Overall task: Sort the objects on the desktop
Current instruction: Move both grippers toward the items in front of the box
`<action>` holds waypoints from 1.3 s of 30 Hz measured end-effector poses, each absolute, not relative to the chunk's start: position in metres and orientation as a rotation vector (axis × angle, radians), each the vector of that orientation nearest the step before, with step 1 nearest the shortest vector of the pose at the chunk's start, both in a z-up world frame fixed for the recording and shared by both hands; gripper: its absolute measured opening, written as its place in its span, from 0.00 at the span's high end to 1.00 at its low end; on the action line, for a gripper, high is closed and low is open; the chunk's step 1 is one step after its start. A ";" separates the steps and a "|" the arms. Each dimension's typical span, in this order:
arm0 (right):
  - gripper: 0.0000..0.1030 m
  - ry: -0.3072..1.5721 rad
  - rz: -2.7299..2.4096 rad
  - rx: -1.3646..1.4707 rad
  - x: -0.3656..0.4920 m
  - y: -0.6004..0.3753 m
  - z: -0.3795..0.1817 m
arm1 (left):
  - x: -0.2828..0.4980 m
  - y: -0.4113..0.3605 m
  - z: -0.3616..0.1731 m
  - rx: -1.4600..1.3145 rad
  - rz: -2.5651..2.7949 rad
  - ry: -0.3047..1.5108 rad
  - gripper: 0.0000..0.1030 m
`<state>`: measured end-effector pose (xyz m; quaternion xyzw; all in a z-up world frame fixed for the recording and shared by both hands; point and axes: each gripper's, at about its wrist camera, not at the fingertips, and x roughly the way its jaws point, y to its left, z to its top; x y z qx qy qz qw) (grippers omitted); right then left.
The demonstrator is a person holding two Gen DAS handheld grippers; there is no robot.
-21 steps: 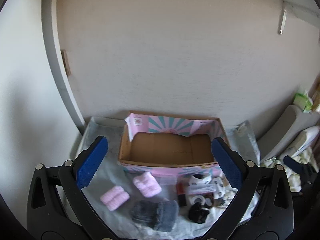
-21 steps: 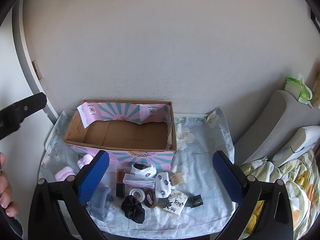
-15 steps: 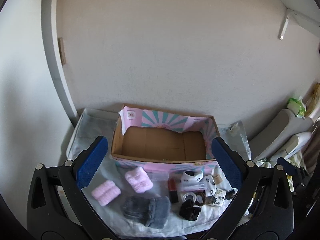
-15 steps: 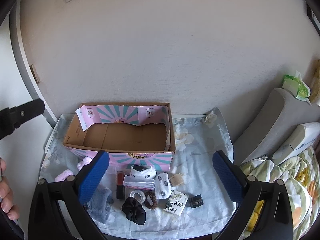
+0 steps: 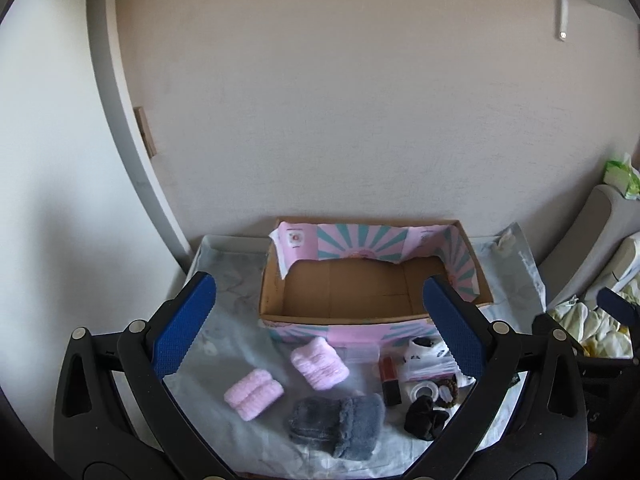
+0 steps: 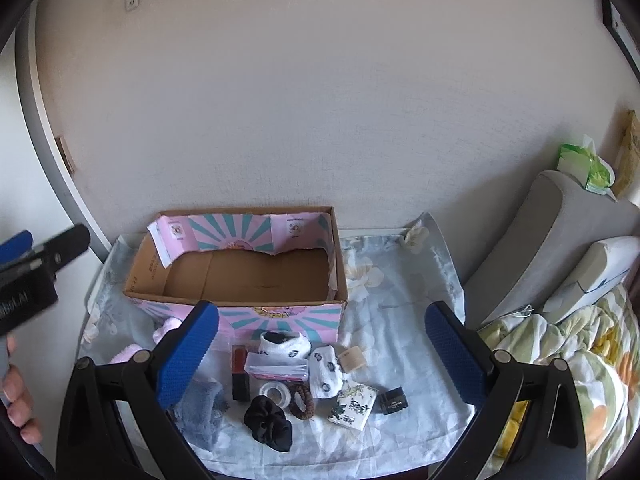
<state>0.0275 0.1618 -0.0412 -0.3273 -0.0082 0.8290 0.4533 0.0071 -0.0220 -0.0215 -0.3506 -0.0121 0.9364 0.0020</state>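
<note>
1. Table (image 6: 404,280), covered with a floral cloth, carries every object to be sorted; the objects lie loose along its near edge, in front of the box.
2. Left gripper (image 5: 316,330) hovers above the near edge with jaws spread fully and nothing between them. It aims down at the soft items, probably to select a first pick.
3. Pink rolls (image 5: 253,394) and (image 5: 319,363) lie just left of centre, with a grey fuzzy bundle (image 5: 336,426) near them.
4. Cardboard box (image 6: 240,268) stands open-topped and empty against the wall. Judged as the destination, since it sits directly behind the pile.
5. Small items cluster right of centre: red case (image 6: 239,360), tape roll (image 6: 274,393), black scrunchie (image 6: 267,426), brown hair tie (image 6: 301,400), patterned socks (image 6: 326,370), card (image 6: 354,402), black jar (image 6: 394,400).
6. Right gripper (image 6: 322,354) hovers over this cluster, jaws released and empty.
7. Hidden: the near finger of the right gripper covers most of the grey bundle and the pink rolls in the right wrist view. Label text is unreadable.
</note>
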 end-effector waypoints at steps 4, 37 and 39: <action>0.00 -0.007 2.062 -0.801 0.028 0.160 -0.039 | 0.010 -0.020 -0.022 -1.100 2.915 -0.052 0.00; 0.00 -0.100 2.104 -0.830 0.024 0.147 -0.036 | 0.018 -0.057 -0.007 -1.063 2.854 -0.149 0.00; 0.00 -0.104 2.102 -0.841 0.023 0.148 -0.037 | 0.018 -0.063 -0.009 -1.072 2.861 -0.150 0.00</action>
